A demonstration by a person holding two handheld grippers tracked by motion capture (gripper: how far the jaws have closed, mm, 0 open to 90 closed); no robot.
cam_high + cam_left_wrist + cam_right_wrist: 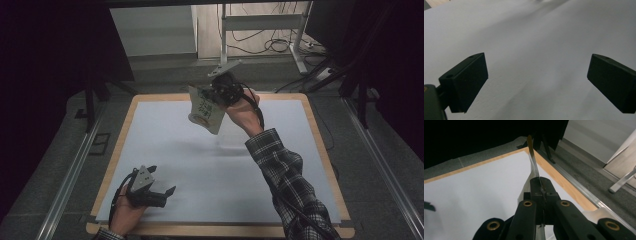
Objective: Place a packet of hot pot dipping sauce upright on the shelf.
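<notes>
The right gripper [216, 95] is clamped on a flat printed pouch [205, 114], pinching it at its top edge. In the right gripper view the 2 jaws meet on the thin sheet, and the pouch [533, 157] shows edge-on, rising from between them. The pouch hangs in the air above the far part of the white mat [165, 150], touching nothing else, with its shadow lying on the mat below it.

The left gripper [160, 186] rests low at the near left corner of the mat, its jaws wide apart with nothing between them; the left gripper view shows only bare mat [536, 50] between the 2 black pads.

The risks, as I judge them: the grip takes only a narrow strip of a slick, floppy pouch, so a quick swing could let it slide out and drop onto the mat or off its far edge. The free lower part may also twist or fold, so that it lands crumpled when set down.
</notes>
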